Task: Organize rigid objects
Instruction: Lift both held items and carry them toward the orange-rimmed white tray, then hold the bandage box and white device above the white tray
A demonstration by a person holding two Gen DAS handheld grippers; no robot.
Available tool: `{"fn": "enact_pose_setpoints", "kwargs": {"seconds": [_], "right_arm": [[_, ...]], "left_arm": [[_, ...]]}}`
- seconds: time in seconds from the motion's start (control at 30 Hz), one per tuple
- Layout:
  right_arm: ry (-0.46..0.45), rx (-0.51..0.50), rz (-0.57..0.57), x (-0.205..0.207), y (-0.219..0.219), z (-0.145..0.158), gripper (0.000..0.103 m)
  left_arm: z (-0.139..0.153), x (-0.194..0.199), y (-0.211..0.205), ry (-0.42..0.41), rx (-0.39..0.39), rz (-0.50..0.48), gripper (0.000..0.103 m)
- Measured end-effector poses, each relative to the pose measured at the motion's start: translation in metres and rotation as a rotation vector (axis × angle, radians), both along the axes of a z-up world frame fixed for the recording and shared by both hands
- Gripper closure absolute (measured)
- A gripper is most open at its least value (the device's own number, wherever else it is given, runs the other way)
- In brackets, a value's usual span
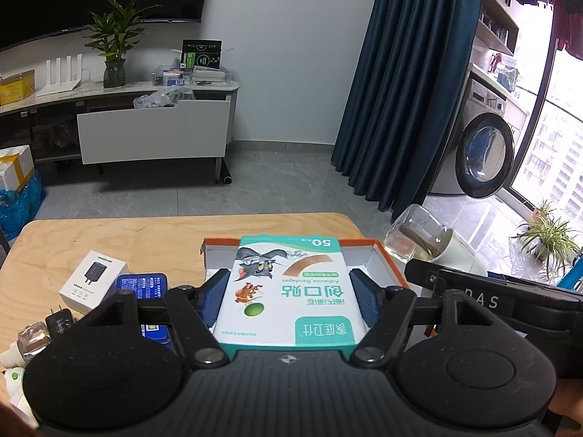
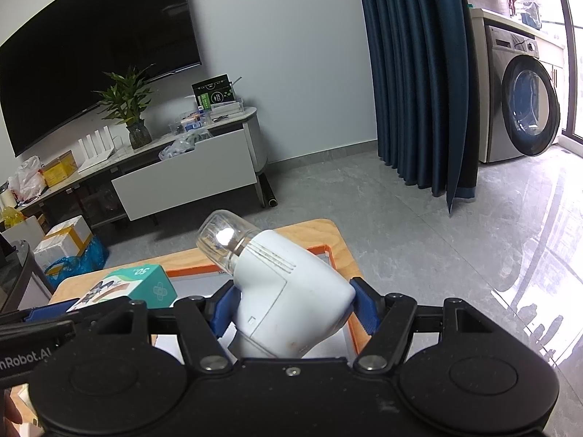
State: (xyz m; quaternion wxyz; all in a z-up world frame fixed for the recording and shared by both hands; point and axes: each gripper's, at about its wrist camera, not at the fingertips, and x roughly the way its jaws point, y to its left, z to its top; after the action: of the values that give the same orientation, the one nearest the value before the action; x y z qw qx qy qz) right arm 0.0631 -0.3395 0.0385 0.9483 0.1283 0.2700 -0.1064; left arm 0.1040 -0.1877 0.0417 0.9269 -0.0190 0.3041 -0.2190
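My left gripper (image 1: 291,296) is shut on a teal and white bandage box (image 1: 289,291), its blue pads pressed on both long sides, above an orange-rimmed cardboard tray (image 1: 391,258). My right gripper (image 2: 291,306) is shut on a white plastic device with a clear glass bottle at its tip (image 2: 288,287), held tilted over the same tray (image 2: 351,327). In the left wrist view that device (image 1: 422,238) and the right gripper's black body show at the right. The bandage box (image 2: 144,284) appears at the left in the right wrist view.
On the wooden table (image 1: 109,240) to the left lie a white charger box (image 1: 93,284), a blue box (image 1: 144,284), a black plug (image 1: 60,322) and a small clear bottle (image 1: 31,338). Past the table's far edge are grey floor, a TV cabinet and a curtain.
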Motion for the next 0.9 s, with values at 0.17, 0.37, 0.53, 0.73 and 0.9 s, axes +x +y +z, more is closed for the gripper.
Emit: {"fn": "enact_pose_setpoints", "kwargs": {"seconds": [0.17,0.37,0.53,0.73,0.9], "right_arm": [[0.006,-0.005,0.0,0.0021,-0.0019,-0.0023,0.024],[0.017,-0.004,-0.005,0.005,-0.0044,-0.0066,0.024],[0.02,-0.005,-0.002,0.0073,-0.0049,-0.0079,0.024],[0.022,-0.007,-0.003,0.0085,-0.0046,-0.0084,0.024],[0.022,-0.007,-0.003,0.0086,-0.005,-0.0088,0.024]], "left_arm": [[-0.0032,0.0023,-0.0017,0.003,0.004,0.004,0.031],[-0.005,0.005,-0.0034,0.01,0.003,0.008,0.031],[-0.0061,0.0069,-0.0051,0.01,0.002,0.004,0.031],[-0.0081,0.0075,-0.006,0.01,0.0,0.002,0.031],[-0.0089,0.0078,-0.0072,0.011,0.001,-0.001,0.031]]}}
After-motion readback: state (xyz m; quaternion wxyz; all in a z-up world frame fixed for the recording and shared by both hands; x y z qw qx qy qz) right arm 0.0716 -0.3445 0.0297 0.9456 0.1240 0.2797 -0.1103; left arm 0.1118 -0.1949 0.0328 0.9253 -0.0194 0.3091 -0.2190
